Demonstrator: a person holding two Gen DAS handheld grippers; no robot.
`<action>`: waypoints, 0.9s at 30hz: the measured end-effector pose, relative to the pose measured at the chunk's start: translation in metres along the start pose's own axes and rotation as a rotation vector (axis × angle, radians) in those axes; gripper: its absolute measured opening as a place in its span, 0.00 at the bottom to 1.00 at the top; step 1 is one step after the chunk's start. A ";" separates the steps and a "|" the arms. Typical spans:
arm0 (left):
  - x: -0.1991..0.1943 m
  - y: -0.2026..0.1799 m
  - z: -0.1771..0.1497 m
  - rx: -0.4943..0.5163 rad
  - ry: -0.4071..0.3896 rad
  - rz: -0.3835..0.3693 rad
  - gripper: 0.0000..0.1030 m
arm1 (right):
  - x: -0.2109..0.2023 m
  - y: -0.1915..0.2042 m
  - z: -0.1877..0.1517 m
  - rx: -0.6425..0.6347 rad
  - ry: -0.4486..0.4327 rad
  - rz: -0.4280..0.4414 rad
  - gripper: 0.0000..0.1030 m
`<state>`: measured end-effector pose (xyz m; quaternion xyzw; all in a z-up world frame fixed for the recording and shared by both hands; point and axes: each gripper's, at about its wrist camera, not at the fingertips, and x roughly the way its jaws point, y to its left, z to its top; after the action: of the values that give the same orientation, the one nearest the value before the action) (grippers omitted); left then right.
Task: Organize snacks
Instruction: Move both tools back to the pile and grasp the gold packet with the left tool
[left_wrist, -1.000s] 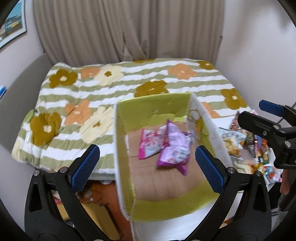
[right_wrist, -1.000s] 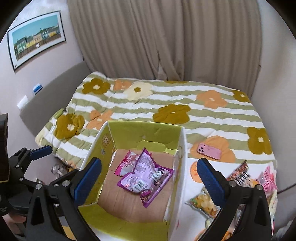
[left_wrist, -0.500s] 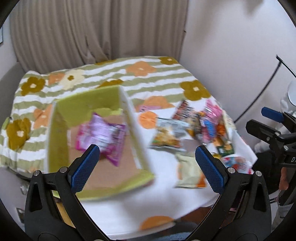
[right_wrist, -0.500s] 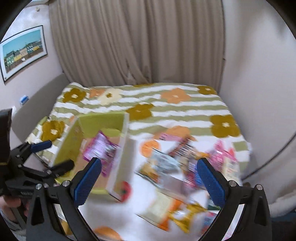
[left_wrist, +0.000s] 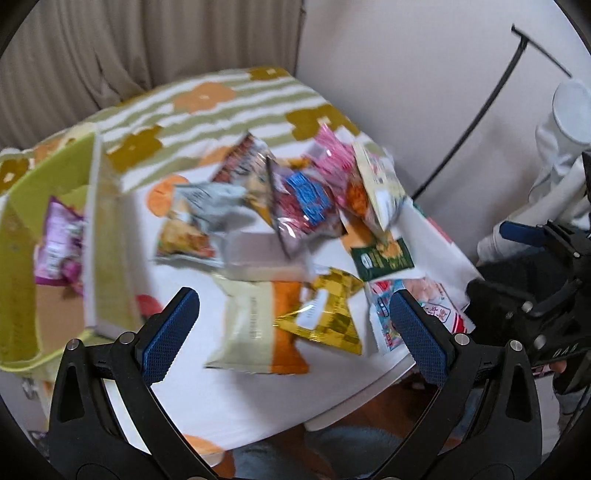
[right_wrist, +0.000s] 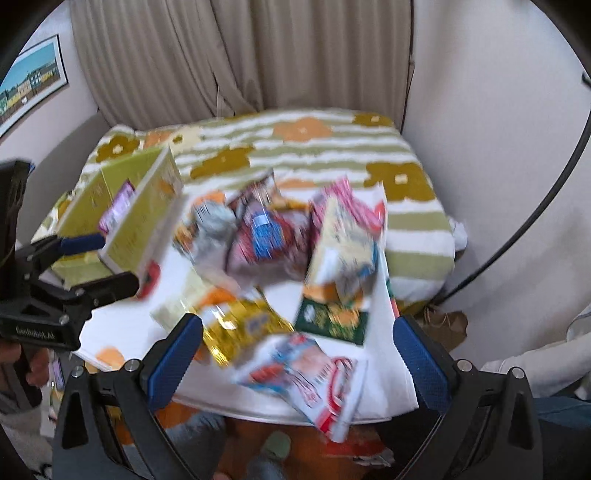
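At the left edge of the left wrist view sits an open cardboard box (left_wrist: 107, 236) with yellow-green walls and a plain brown floor; one crinkled purple packet (left_wrist: 59, 243) lies inside it. Low in the frame, the left gripper (left_wrist: 295, 332) has its jaws spread wide, blue textured pads empty. Between them on the white counter (left_wrist: 192, 384) lies a flat cream-and-orange pouch (left_wrist: 255, 328) beside a shiny gold foil bag (left_wrist: 325, 314). Further up is a loose heap of glossy snack packets (left_wrist: 303, 199), too blurred to count. Behind, a bed (left_wrist: 221, 99) carries a green-striped cover with orange and brown flowers. In the right wrist view, the right gripper (right_wrist: 299, 354) also has its jaws spread and holds nothing, above a white-and-red packet (right_wrist: 314, 376).
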<state>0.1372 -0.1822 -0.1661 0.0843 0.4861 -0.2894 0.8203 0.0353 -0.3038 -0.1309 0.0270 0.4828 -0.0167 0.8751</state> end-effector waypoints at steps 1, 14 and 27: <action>0.010 -0.004 -0.001 0.008 0.014 -0.001 0.99 | 0.006 -0.003 -0.006 -0.006 0.016 -0.002 1.00; 0.106 -0.037 -0.008 0.141 0.163 0.027 0.80 | 0.063 -0.022 -0.050 -0.127 0.132 0.092 1.00; 0.144 -0.051 -0.014 0.174 0.259 0.041 0.48 | 0.089 -0.014 -0.056 -0.272 0.140 0.151 1.00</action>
<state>0.1503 -0.2742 -0.2878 0.2016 0.5590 -0.3001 0.7462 0.0340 -0.3146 -0.2363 -0.0544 0.5371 0.1163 0.8337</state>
